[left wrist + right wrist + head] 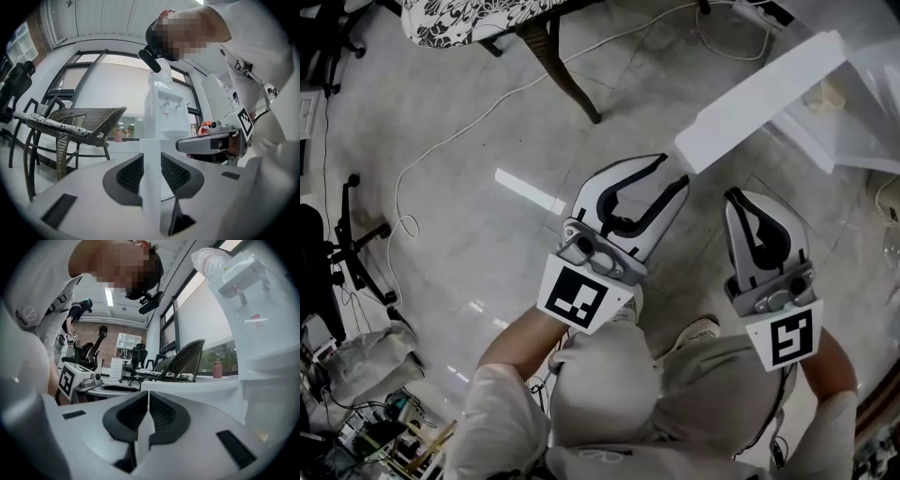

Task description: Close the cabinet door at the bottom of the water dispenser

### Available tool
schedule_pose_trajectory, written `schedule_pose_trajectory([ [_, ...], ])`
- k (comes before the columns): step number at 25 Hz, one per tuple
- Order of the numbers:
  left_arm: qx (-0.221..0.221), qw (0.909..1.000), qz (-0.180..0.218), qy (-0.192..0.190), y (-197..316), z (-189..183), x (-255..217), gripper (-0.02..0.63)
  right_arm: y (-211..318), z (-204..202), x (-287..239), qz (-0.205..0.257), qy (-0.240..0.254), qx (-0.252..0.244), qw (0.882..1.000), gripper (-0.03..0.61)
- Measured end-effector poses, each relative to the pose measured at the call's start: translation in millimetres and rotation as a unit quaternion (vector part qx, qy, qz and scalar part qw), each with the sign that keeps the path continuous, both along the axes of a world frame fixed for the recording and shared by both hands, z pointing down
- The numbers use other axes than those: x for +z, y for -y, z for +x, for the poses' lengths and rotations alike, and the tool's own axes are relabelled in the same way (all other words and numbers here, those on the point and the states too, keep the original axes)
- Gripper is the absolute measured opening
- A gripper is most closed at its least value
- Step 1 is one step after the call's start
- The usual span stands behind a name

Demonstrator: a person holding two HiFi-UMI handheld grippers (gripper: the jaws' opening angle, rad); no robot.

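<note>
Crouched low, my knees in pale trousers point(609, 375) at the bottom of the head view, over a grey stone floor point(469, 187).

Left gripper point(673, 172), frame centre: jaws released, standing apart, grasping nothing. In its own view the end edge of the flat white cabinet door point(759, 94) lines up with the gap. From above, that edge sits just at the tips. I see no pad pressing on it.

Right gripper point(736, 197), right of centre: jaws clenched together, nothing between them.

The door stands swung wide open. It slants from mid-frame up toward the upper right, where it hinges at the foot of the tall white water dispenser point(164, 108).

Farther off, a dark wicker chair point(79, 122) at the left of the left gripper view, well clear of the door's swing.

Step in hand, as I judge it: the approach is done and the closing push hasn't begun. Next move calls for contact on the door's outer face near its free end. Then a steady sweep toward the upper right, following the hinge arc until the door seats flush.
</note>
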State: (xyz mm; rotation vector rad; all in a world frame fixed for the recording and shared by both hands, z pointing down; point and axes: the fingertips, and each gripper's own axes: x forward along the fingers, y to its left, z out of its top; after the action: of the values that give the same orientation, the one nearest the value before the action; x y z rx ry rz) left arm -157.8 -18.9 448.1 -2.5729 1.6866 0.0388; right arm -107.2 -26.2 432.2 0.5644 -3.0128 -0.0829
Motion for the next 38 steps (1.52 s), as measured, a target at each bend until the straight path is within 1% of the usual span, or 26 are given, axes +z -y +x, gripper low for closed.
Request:
schedule_pose_trajectory([
  [4,0.012,0.9999,0.003,0.005,7,6,5,0.147,1,2,6,0.002,-0.002,0.003,1.0,0.018],
  [7,0.01,0.9999,0.008,0.008,8,6,7,0.166,-1,3,12,0.006,-0.005,0.0,1.0,0.018],
  [9,0.006,0.9999,0.005,0.006,10,5,9,0.19,1,5,16,0.003,-0.004,0.004,1.0,0.018],
  [17,0.005,0.9999,0.012,0.007,20,8,10,0.196,4,14,30,0.001,-0.011,0.017,1.0,0.018],
  [22,0.003,0.9999,0.01,0.008,28,12,12,0.196,12,20,32,0.001,-0.001,0.03,1.0,0.018],
  [26,-0.004,0.9999,0.006,0.011,28,12,14,0.183,15,25,36,-0.005,0.005,0.039,0.999,0.018],
  [30,0.006,0.9999,-0.004,0.007,22,24,14,0.179,16,34,42,0.0,0.005,0.047,0.999,0.018],
  [34,0.013,0.9998,-0.018,0.0,15,38,13,0.178,12,51,54,0.013,-0.013,0.055,0.998,0.018],
  [38,0.038,0.999,-0.024,0.004,5,58,14,0.181,3,72,70,0.024,-0.03,0.061,0.997,0.018],
])
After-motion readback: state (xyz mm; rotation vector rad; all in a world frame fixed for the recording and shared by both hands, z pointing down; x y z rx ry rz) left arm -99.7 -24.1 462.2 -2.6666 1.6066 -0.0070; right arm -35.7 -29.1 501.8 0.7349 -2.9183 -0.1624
